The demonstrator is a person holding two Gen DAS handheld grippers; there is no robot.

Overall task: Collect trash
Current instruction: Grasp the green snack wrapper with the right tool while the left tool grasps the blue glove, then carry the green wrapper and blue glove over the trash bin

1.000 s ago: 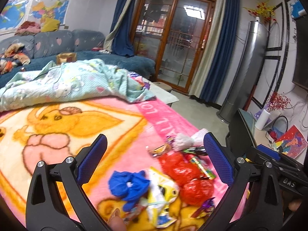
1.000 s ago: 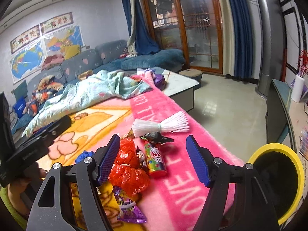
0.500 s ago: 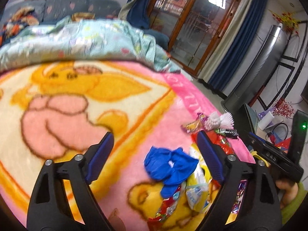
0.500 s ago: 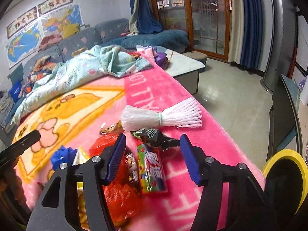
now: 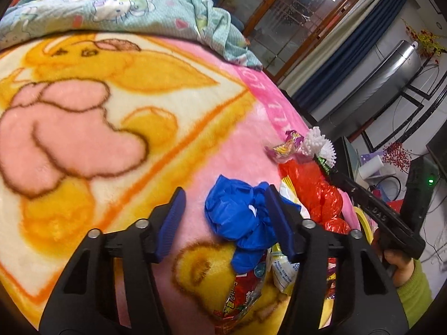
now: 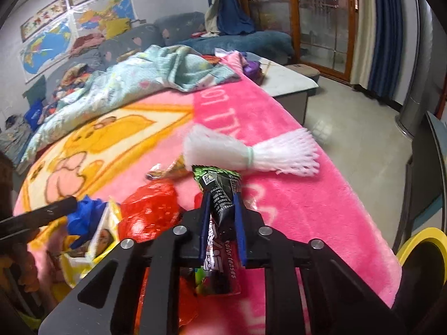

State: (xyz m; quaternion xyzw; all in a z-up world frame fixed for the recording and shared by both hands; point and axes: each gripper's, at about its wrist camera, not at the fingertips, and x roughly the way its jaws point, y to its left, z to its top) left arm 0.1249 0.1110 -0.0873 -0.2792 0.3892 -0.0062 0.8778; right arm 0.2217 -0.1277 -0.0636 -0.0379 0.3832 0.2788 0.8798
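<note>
Right wrist view: the right gripper (image 6: pixel 222 217) has just been closing and its blue pads (image 6: pixel 206 217) now pinch a black wrapper (image 6: pixel 220 195); the wrapper's long axis runs along the fingers, its green-topped end pointing away from the camera, its near end between the pads; under it lies one candy tube (image 6: pixel 220 262), also lengthwise along the fingers. Left wrist view: the left gripper (image 5: pixel 223 217) has likewise just been closing; its jaws stand half spread over a crumpled blue glove (image 5: pixel 237 217), the right pad (image 5: pixel 279 223) at the glove's edge, the left pad (image 5: pixel 171 220) apart from it over bare blanket; no grip shows. Just beyond the glove lie red crinkled plastic (image 5: pixel 315 192), apparently two wads, one yellow-and-white packet (image 5: pixel 282 273), one red packet (image 5: pixel 240 293), a small purple-and-yellow wrapper (image 5: pixel 287 145) and one white foam net (image 6: pixel 251 153) tied at its middle, lying crosswise. All rest on a pink blanket (image 6: pixel 279 111) with a yellow cartoon panel; a pale green quilt (image 6: pixel 156 75) is bunched at its far end. A yellow-rimmed bin (image 6: pixel 421 256) stands low at the right edge. Behind are a grey sofa (image 6: pixel 167 28), two wall maps (image 6: pixel 47 47), blue curtains (image 6: pixel 388 33), wood-framed glass doors (image 6: pixel 321 22) and a pale tiled floor (image 6: pixel 354 128).
</note>
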